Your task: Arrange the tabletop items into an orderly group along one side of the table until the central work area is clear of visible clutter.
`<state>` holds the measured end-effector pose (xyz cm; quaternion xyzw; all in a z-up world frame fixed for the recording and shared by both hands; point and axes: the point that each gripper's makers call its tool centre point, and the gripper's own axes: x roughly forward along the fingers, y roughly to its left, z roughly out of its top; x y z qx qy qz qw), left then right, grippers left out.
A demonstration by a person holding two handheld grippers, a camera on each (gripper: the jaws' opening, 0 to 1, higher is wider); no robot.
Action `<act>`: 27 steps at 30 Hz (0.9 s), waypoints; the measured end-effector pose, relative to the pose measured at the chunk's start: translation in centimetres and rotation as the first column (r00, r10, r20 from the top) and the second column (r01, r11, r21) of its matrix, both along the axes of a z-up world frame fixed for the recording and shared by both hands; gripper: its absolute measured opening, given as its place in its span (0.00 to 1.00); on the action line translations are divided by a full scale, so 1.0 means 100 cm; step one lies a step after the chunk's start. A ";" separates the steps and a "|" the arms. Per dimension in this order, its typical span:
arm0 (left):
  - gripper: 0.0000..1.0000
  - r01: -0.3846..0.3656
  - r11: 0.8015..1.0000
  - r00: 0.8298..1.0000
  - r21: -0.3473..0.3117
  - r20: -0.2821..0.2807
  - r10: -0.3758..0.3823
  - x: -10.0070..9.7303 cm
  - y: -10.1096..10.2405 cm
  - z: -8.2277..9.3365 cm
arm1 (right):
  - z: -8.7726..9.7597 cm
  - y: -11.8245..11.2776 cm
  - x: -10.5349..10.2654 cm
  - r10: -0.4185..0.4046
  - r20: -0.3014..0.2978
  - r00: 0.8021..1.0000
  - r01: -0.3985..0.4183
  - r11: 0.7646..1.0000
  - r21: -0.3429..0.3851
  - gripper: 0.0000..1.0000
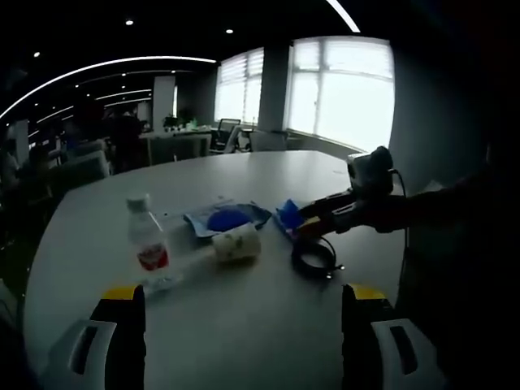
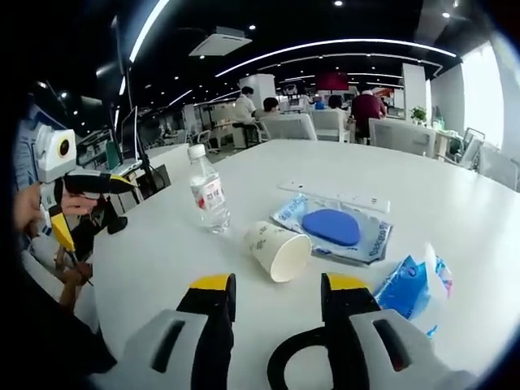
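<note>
The right tool (image 2: 270, 305) hangs released over the black cable loop (image 2: 294, 357), paper cup (image 2: 278, 251) lying tipped at twelve o'clock — straddle the cable squarely before clenching. The left tool (image 1: 242, 302) waits released, bottle (image 1: 148, 240) at eleven o'clock on the counter (image 1: 244, 333).

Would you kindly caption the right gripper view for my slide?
Open right gripper facing tipped cup, bottle and blue pouch.

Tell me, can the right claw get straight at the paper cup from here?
Probably yes. The cup lies on its side just ahead of the open right claw, mouth toward it, with bare table between. The bottle and blue pouch sit beyond, out of the way.
</note>
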<state>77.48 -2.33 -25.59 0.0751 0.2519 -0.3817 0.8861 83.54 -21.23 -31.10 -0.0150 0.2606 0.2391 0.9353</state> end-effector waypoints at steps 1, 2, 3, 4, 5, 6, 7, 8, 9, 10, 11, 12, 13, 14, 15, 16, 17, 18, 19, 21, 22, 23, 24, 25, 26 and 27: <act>1.00 0.000 1.000 1.000 0.000 0.000 0.000 0.001 0.000 0.000 | -0.001 0.001 0.001 0.003 0.001 1.000 -0.003 1.000 -0.001 0.36; 1.00 -0.001 1.000 1.000 -0.002 0.001 0.001 0.002 0.000 0.001 | -0.002 0.002 0.005 0.008 0.000 1.000 -0.008 1.000 0.000 0.35; 1.00 -0.002 1.000 1.000 -0.004 0.001 0.002 0.003 0.001 0.001 | -0.003 0.004 0.006 0.010 -0.003 1.000 -0.010 1.000 0.001 0.34; 1.00 -0.003 1.000 1.000 -0.006 0.000 0.003 0.004 0.001 0.001 | -0.003 0.005 0.008 0.015 -0.007 1.000 -0.015 1.000 -0.002 0.34; 1.00 -0.003 1.000 1.000 -0.005 -0.002 0.003 0.004 0.001 0.001 | -0.005 0.006 0.009 0.016 -0.010 1.000 -0.016 1.000 -0.001 0.33; 1.00 -0.003 1.000 1.000 -0.004 -0.001 0.003 0.004 0.001 0.001 | -0.008 0.007 0.011 0.017 -0.014 1.000 -0.017 1.000 0.001 0.33; 1.00 0.001 1.000 1.000 -0.004 -0.001 -0.001 0.004 0.000 0.001 | -0.011 0.009 0.013 0.021 -0.020 1.000 -0.021 1.000 0.002 0.33; 1.00 0.003 1.000 1.000 -0.004 -0.004 -0.003 0.004 -0.001 0.001 | -0.012 0.010 0.014 0.023 -0.022 0.999 -0.023 1.000 0.003 0.32; 1.00 0.006 1.000 1.000 -0.002 -0.006 -0.006 0.003 -0.002 0.001 | -0.013 0.011 0.015 0.026 -0.026 0.999 -0.026 1.000 0.002 0.31; 1.00 0.010 1.000 1.000 0.000 -0.008 -0.010 0.003 -0.002 0.000 | -0.014 0.012 0.016 0.028 -0.031 0.999 -0.028 1.000 0.004 0.31; 1.00 0.012 1.000 1.000 0.005 -0.010 -0.012 0.003 -0.002 0.000 | -0.016 0.013 0.018 0.030 -0.035 0.999 -0.030 1.000 0.005 0.31; 1.00 0.012 1.000 1.000 0.009 -0.011 -0.012 0.003 -0.002 -0.001 | -0.018 0.014 0.020 0.032 -0.038 0.999 -0.032 0.999 0.005 0.31; 1.00 0.013 1.000 1.000 0.012 -0.012 -0.013 0.003 -0.001 -0.002 | -0.019 0.014 0.021 0.033 -0.039 0.999 -0.033 0.999 0.003 0.30; 1.00 0.013 1.000 1.000 0.012 -0.012 -0.013 0.003 0.000 -0.002 | -0.019 0.015 0.022 0.034 -0.044 0.998 -0.034 0.999 0.004 0.30; 1.00 0.012 1.000 1.000 0.010 -0.013 -0.012 0.004 0.000 -0.002 | -0.022 0.015 0.023 0.034 -0.049 0.998 -0.034 0.999 0.006 0.30; 1.00 0.012 1.000 1.000 0.008 -0.012 -0.012 0.004 0.000 -0.002 | -0.024 0.015 0.024 0.034 -0.051 0.998 -0.034 0.999 0.006 0.29; 1.00 0.011 1.000 1.000 0.006 -0.013 -0.011 0.005 0.001 -0.002 | -0.025 0.015 0.025 0.034 -0.055 0.998 -0.034 0.999 0.008 0.29; 1.00 0.010 1.000 1.000 0.005 -0.014 -0.010 0.006 0.002 -0.002 | -0.025 0.016 0.024 0.032 -0.060 0.998 -0.032 0.999 0.011 0.29; 1.00 0.010 1.000 1.000 0.004 -0.014 -0.010 0.007 0.002 -0.002 | -0.027 0.017 0.026 0.030 -0.063 0.998 -0.029 0.999 0.017 0.28; 1.00 0.008 1.000 1.000 0.008 -0.012 -0.008 0.009 0.004 -0.002 | -0.032 0.018 0.029 0.029 -0.071 0.997 -0.027 0.999 0.019 0.28; 1.00 0.008 1.000 1.000 0.008 -0.011 -0.008 0.009 0.005 -0.001 | -0.033 0.019 0.030 0.029 -0.073 0.997 -0.028 0.999 0.020 0.27; 1.00 0.009 1.000 1.000 0.006 -0.010 -0.009 0.010 0.005 -0.001 | -0.034 0.020 0.030 0.029 -0.078 0.997 -0.028 0.999 0.023 0.27; 1.00 0.009 1.000 1.000 0.005 -0.009 -0.009 0.010 0.005 0.000 | -0.034 0.020 0.031 0.029 -0.080 0.996 -0.027 0.999 0.023 0.27; 1.00 0.010 1.000 1.000 0.005 -0.010 -0.010 0.010 0.004 0.000 | -0.035 0.021 0.032 0.028 -0.083 0.996 -0.026 0.999 0.023 0.26; 1.00 0.011 1.000 1.000 0.007 -0.011 -0.011 0.010 0.005 -0.001 | -0.037 0.022 0.035 0.024 -0.087 0.996 -0.022 0.999 0.027 0.25; 1.00 0.012 1.000 1.000 0.010 -0.013 -0.012 0.010 0.005 -0.002 | -0.038 0.022 0.036 0.022 -0.088 0.996 -0.020 0.999 0.029 0.25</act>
